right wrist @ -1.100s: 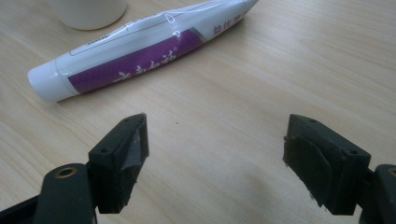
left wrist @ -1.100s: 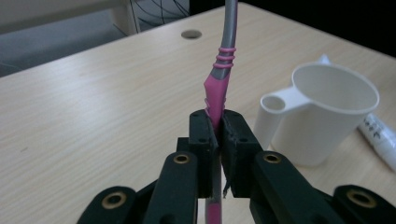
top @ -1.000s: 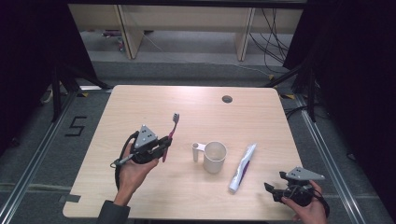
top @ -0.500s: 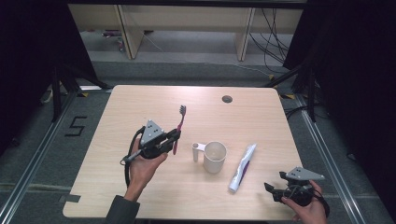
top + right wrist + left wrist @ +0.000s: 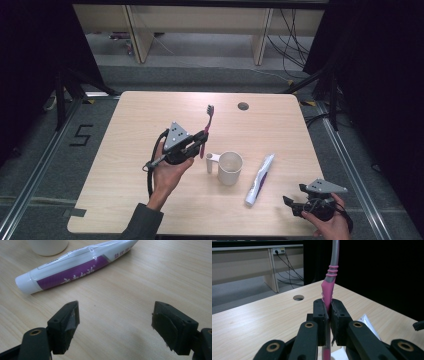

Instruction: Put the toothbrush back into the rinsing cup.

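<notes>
Left gripper (image 5: 200, 142) is lifting the toothbrush (image 5: 206, 129) above the middle of the table (image 5: 130, 120); right gripper (image 5: 292, 204) is idling at the near right corner.

We're seeing the left jaws pressed together on the pink handle, brush pointing up and toward the far edge, bristle head clear of the wood. In the left gripper view the handle (image 5: 327, 293) is running straight up out of the pinch. The white mug (image 5: 230, 168) is sitting just right of the left hand (image 5: 167, 175), near the table's centre. The toothpaste tube (image 5: 260, 179) is lying flat between mug and right gripper, cap toward the near edge. Right jaws are standing spread wide over bare wood, holding nothing; the tube (image 5: 75, 263) is lying just ahead of them.
</notes>
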Tool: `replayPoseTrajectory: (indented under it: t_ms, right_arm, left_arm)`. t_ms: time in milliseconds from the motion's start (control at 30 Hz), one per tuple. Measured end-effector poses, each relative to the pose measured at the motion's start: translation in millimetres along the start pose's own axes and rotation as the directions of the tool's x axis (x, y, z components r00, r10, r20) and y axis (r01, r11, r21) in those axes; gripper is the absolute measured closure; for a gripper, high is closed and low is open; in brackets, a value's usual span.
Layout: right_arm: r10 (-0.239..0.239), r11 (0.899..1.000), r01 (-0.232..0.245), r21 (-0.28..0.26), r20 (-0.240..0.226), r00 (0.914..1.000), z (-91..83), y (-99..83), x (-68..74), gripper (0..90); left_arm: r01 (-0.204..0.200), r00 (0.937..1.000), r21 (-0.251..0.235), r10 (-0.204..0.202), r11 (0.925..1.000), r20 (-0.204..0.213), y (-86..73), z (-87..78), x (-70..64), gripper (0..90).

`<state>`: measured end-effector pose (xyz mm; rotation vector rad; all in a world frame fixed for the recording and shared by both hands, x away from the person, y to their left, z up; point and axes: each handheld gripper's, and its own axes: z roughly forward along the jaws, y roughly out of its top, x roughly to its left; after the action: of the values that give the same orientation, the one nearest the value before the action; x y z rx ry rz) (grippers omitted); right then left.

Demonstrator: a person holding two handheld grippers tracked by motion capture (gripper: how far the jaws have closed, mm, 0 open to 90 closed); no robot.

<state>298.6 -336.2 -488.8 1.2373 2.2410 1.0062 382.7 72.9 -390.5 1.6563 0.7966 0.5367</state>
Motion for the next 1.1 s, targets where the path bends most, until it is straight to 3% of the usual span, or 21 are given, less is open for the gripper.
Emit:
replayPoseTrajectory:
  t_ms: [233, 533, 900, 1100]
  right_arm:
    - [0.002, 1.0, -0.002, -0.004, -0.005, 1.0, -0.2, 0.1, 0.1, 22.9]
    - [0.0, 1.0, 0.0, -0.003, -0.008, 1.0, -0.2, 0.3, 0.4, 22.9]
    - [-0.004, 1.0, 0.004, 0.001, -0.014, 0.9999, 0.8, 0.0, 0.5, 22.9]
    - [-0.002, 1.0, 0.002, -0.001, -0.016, 0.9999, 0.6, 0.0, 0.4, 22.9]
  left_arm:
    - [-0.011, 0.9999, -0.001, 0.011, 0.9999, 0.009, -1.0, 10.9, -2.9, 83.0]
    - [0.006, 1.0, -0.012, -0.006, 0.9999, 0.005, -2.7, 21.7, -1.1, 83.0]
    - [0.021, 0.9998, -0.001, -0.021, 0.9998, 0.008, -16.8, 27.6, 1.6, 82.9]
    - [-0.003, 0.9999, 0.02, 0.003, 0.9998, 0.012, -23.1, 28.0, -1.5, 82.8]
